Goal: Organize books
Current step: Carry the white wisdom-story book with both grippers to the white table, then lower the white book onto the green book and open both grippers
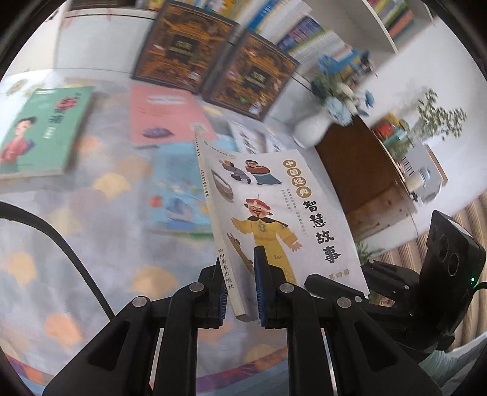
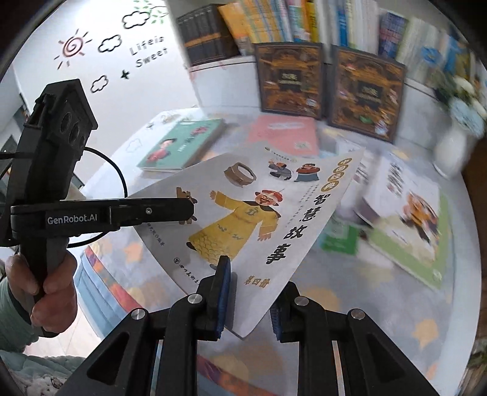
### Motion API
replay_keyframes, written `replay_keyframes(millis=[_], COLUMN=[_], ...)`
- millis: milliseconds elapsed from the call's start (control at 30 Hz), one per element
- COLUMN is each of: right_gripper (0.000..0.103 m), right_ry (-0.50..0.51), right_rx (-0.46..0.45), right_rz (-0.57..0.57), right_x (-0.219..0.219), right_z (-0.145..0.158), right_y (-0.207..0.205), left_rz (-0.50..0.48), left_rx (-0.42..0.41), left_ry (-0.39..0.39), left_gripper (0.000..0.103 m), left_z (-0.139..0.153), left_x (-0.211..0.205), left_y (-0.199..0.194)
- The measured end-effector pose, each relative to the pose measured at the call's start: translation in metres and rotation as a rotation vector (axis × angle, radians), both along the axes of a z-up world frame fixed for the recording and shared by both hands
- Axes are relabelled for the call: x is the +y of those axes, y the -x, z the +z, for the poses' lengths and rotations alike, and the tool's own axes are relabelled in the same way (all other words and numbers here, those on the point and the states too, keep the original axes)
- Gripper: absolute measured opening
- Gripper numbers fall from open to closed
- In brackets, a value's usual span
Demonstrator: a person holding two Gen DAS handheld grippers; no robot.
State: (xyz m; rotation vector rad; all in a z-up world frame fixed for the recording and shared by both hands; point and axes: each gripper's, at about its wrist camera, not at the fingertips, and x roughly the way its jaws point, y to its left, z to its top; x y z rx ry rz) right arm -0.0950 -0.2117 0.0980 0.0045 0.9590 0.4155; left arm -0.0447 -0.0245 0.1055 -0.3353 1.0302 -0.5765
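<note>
A white picture book (image 1: 274, 213) with a yellow-robed cartoon figure on its cover is held up above the table. My left gripper (image 1: 240, 289) is shut on its spine end. In the right wrist view the same book (image 2: 252, 219) lies between the jaws of my right gripper (image 2: 252, 301), which stand apart around its lower corner. The left gripper (image 2: 185, 210) clamps the book's left edge there. Flat on the patterned tablecloth (image 1: 91, 243) lie a green book (image 1: 45, 131), a pink book (image 1: 164, 115) and a blue book (image 1: 179, 189).
Two dark ornate books (image 1: 219, 61) stand upright against the white shelf unit, with rows of books (image 2: 304, 21) above. A white vase of flowers (image 1: 316, 128) stands at the table's right. More books (image 2: 404, 213) lie flat on the right. A wooden cabinet (image 1: 359, 170) stands beyond.
</note>
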Motion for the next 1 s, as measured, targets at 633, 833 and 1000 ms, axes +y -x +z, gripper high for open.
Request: replay_keyframes(millis=[633, 833, 1000], right_gripper=[0.023, 0.023, 0.023], right_ry=[-0.084, -0.083, -0.088], right_rx=[0.037, 0.076, 0.126], right_rz=[0.163, 0.141, 0.106], right_x=[0.224, 0.247, 0.257], right_z=[-0.024, -0.04, -0.058], right_y=[-0.155, -0.193, -0.225], left_rz=[0.277, 0.312, 0.332], left_rx=[-0.003, 0.053, 0.076], left_ry=[-0.001, 0.078, 0.091], left_gripper=[0.012, 0.012, 0.012], left_z=[-0.026, -0.055, -0.072], left_x=[0.224, 0.256, 0.27], left_y=[-0.096, -0.125, -0.15])
